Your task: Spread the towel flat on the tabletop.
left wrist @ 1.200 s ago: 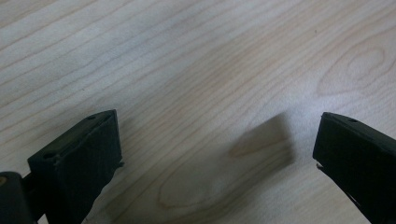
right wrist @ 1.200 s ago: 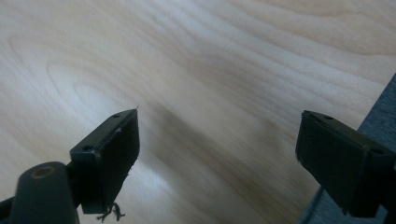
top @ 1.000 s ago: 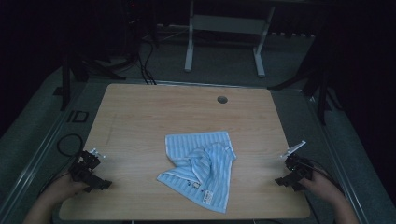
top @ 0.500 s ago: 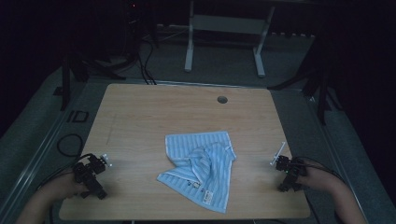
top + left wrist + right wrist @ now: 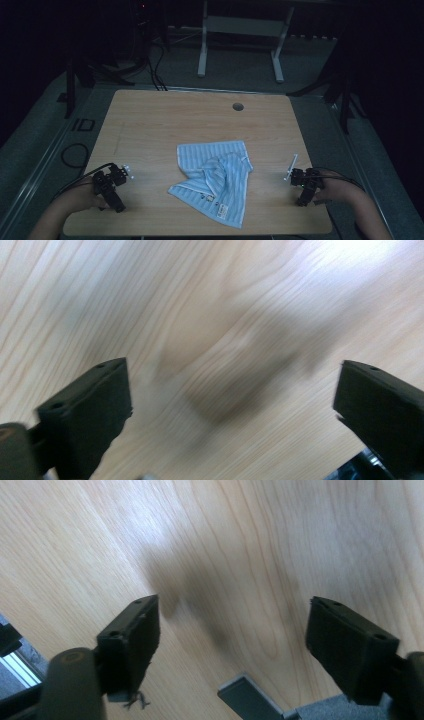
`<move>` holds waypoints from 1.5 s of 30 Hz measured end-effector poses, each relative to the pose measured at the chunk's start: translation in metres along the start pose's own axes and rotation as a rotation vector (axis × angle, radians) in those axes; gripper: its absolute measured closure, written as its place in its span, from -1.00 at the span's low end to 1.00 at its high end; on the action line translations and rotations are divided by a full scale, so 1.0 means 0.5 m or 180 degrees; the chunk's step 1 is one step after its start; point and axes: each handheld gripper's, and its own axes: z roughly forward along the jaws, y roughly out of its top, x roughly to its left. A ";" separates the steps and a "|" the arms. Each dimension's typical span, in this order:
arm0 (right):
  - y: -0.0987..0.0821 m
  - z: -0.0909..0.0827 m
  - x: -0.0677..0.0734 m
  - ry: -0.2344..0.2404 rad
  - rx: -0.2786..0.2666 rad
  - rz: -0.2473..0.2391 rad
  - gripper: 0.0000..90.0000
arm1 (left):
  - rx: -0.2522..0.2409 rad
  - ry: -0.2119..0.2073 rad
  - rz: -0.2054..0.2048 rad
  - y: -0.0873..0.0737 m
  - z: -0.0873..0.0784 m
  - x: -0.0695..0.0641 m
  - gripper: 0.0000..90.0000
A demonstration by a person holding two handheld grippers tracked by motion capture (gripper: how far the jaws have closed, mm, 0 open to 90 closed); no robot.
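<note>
Lying crumpled, towel (image 5: 216,176) sits between left gripper (image 5: 125,173) and right gripper (image 5: 291,172).

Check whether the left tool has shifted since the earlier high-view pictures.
Yes. The left tool has moved inward, toward the blue striped towel, which lies unchanged on the table.

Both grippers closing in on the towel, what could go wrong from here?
1. The blue striped towel lies crumpled with layers overlapping; the fingers may pinch several layers instead of one edge.
2. Its near corner sits close to the table's front edge; a drag toward the person may pull it off.
3. Left gripper and right gripper are open over bare wood, apart from the cloth.
</note>
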 end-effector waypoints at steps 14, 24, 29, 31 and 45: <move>0.063 -0.013 0.017 0.0028 -0.0023 -0.0273 -0.50 | -0.0006 -0.0010 0.0280 0.091 0.004 -0.042 -0.90; 0.110 -0.022 0.030 0.0028 -0.0067 -0.0486 -0.50 | -0.0033 -0.0017 0.0494 0.134 -0.004 -0.071 -0.90; 0.136 -0.029 0.038 0.0031 -0.0077 -0.0594 -0.50 | -0.0051 -0.0014 0.0558 0.152 -0.009 -0.081 -0.90; 0.141 -0.031 0.039 0.0034 -0.0090 -0.0601 -0.50 | -0.0040 -0.0011 0.0600 0.161 -0.013 -0.086 -0.90; 0.208 -0.047 0.067 0.0022 -0.0133 -0.0839 -0.50 | -0.0083 -0.0007 0.0849 0.216 -0.035 -0.125 -0.90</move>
